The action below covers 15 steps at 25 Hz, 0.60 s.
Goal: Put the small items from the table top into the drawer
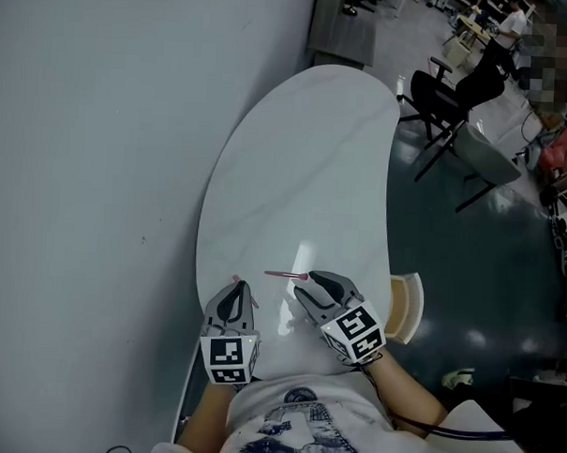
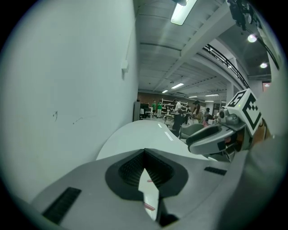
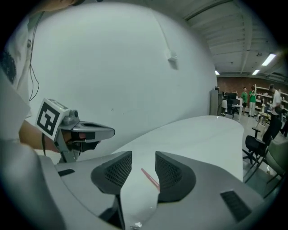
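- Right gripper (image 3: pixel 143 165) is released, with the thin pink stick (image 3: pixel 150 178) lying between its jaws: centre it, lower, close gently.
- Left gripper (image 2: pixel 144 157) is clenched, seemingly empty; keep it aside.

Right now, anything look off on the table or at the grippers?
Nothing looks spilled, damaged or askew. One thin pink stick lies flat on the white table, between the open jaws of the right gripper, and is not gripped. The left gripper is shut beside it.

The head view looks steeply down on the white glossy oval table (image 1: pixel 304 175); both gripper views look along it from low at its near end, sharing its top.
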Motion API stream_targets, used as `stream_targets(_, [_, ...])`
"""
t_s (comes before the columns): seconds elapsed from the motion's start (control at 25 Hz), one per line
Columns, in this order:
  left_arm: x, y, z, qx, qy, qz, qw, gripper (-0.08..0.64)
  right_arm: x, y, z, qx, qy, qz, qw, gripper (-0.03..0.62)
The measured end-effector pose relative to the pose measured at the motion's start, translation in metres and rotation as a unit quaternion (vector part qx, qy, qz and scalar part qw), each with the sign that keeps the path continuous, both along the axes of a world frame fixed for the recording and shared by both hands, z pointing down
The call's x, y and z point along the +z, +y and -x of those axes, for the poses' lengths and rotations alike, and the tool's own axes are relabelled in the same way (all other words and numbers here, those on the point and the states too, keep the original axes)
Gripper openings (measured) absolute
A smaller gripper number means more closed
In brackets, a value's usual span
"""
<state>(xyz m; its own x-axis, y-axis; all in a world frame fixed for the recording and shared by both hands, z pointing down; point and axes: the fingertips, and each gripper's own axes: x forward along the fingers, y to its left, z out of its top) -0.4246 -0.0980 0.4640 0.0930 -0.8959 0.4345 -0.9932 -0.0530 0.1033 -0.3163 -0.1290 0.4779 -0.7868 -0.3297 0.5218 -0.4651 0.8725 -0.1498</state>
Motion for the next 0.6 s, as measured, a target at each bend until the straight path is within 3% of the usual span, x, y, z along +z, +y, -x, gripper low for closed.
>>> stream_targets(0.24, [0.022,-0.012,0.012,0.001,0.007,0.019,0.9998,0.025,0.043,-0.013,0.015,-0.041,0.070,-0.002,0.997,0.155])
stream_targets(0.6, [0.045,-0.027,0.023,-0.004,0.009,0.042,0.9991,0.025,0.091,-0.021,0.026,-0.094,0.132,0.004,0.987,0.155])
